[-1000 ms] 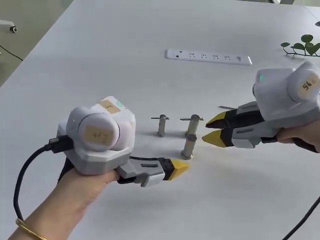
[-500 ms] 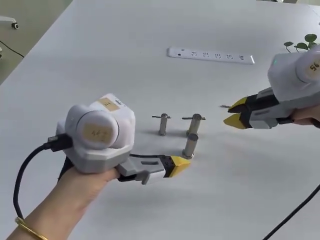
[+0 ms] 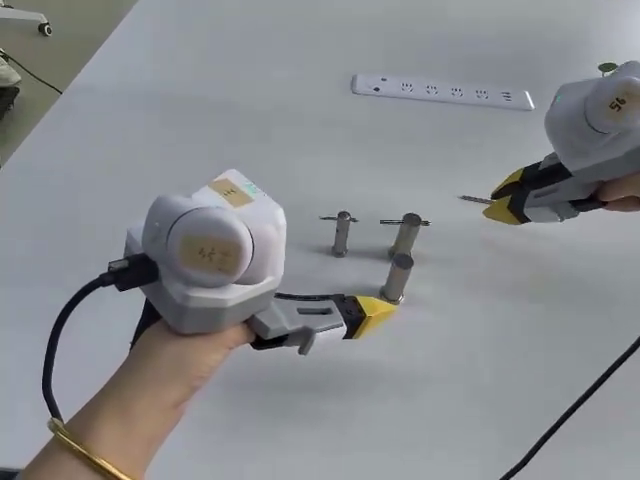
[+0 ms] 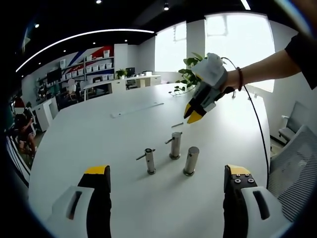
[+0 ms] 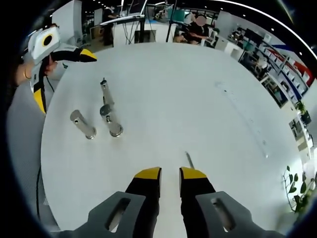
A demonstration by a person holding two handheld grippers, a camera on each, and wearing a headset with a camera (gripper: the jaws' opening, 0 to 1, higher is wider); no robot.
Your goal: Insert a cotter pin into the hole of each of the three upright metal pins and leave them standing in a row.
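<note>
Three upright metal pins stand mid-table. The left pin (image 3: 342,232) (image 4: 150,161) and the far pin (image 3: 406,233) (image 4: 175,145) each carry a cotter pin through the top. The near pin (image 3: 397,277) (image 4: 191,160) has a bare top. A loose cotter pin (image 3: 474,200) (image 5: 189,159) (image 4: 177,125) lies flat to the right. My right gripper (image 3: 503,199) (image 5: 170,174) hovers just short of it, open by a narrow gap with nothing between the jaws. My left gripper (image 3: 375,312) (image 4: 167,172) is wide open, its tip beside the bare pin's base.
A white power strip (image 3: 440,90) (image 4: 136,109) lies at the back of the white table. A black cable (image 3: 570,410) runs across the near right corner. A potted plant (image 4: 190,74) stands at the far right edge. People sit at desks beyond the table.
My right gripper has pulled back to the right, away from the pins and toward the loose cotter pin, and its jaws have narrowed. The left gripper has edged closer to the bare pin.
</note>
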